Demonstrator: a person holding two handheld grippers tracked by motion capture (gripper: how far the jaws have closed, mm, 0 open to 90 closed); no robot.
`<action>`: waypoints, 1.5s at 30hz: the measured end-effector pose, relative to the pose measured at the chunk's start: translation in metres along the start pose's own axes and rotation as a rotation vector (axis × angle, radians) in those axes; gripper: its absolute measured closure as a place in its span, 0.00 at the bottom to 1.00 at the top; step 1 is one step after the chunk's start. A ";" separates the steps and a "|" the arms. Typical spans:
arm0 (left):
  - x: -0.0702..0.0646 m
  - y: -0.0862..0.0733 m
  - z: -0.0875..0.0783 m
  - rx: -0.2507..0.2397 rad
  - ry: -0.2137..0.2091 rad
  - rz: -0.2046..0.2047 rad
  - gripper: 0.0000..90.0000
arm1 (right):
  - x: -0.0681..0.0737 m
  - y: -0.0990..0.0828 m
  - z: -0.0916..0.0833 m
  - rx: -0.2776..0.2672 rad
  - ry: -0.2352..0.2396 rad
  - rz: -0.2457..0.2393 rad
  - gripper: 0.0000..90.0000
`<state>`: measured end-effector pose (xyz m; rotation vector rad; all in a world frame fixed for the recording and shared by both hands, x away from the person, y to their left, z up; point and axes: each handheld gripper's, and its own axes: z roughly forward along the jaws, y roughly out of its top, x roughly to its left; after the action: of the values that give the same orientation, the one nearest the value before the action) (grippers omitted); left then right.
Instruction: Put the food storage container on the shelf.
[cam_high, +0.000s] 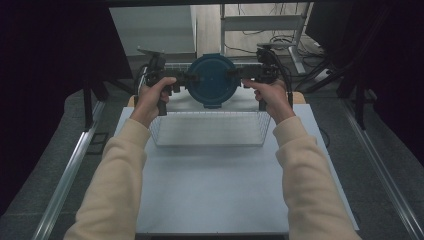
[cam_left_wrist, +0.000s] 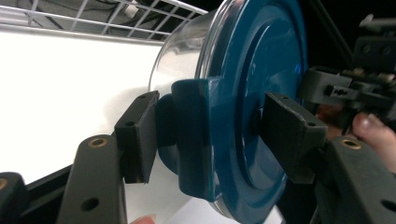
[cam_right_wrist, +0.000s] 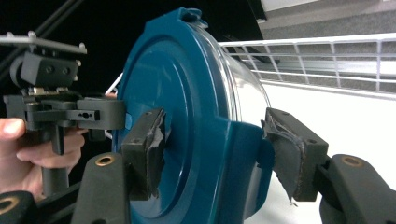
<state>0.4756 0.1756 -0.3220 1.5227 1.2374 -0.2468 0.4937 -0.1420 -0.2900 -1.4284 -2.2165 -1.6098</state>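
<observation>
- High view: a clear container with a blue lid (cam_high: 212, 80) hangs in the upper middle of the frame, above the far edge of a white wire basket (cam_high: 210, 131) on the pale table (cam_high: 220, 195).
- The left gripper (cam_high: 186, 79) clamps the lid's left clip (jaws set either side of the tab).
- The right gripper (cam_high: 236, 75) clamps the opposite clip.
- Left gripper view: the pads (cam_left_wrist: 140, 135) press on the clip at centre frame.
- Right gripper view: the worn pads (cam_right_wrist: 150, 149) squeeze the lid's rim, low centre.
</observation>
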 end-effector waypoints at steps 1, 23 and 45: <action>0.001 0.001 0.001 -0.004 0.003 -0.014 0.43 | -0.002 0.000 0.001 -0.001 0.000 0.012 0.44; 0.009 0.004 0.019 -0.071 0.063 -0.067 0.31 | -0.015 -0.004 0.018 -0.015 -0.083 0.189 0.24; -0.028 -0.100 -0.072 -0.136 0.135 0.311 0.22 | 0.036 -0.083 -0.061 -0.117 -0.217 -0.262 0.13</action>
<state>0.3529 0.2038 -0.3351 1.6075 1.0782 0.1437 0.3884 -0.1685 -0.3036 -1.4545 -2.5648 -1.7634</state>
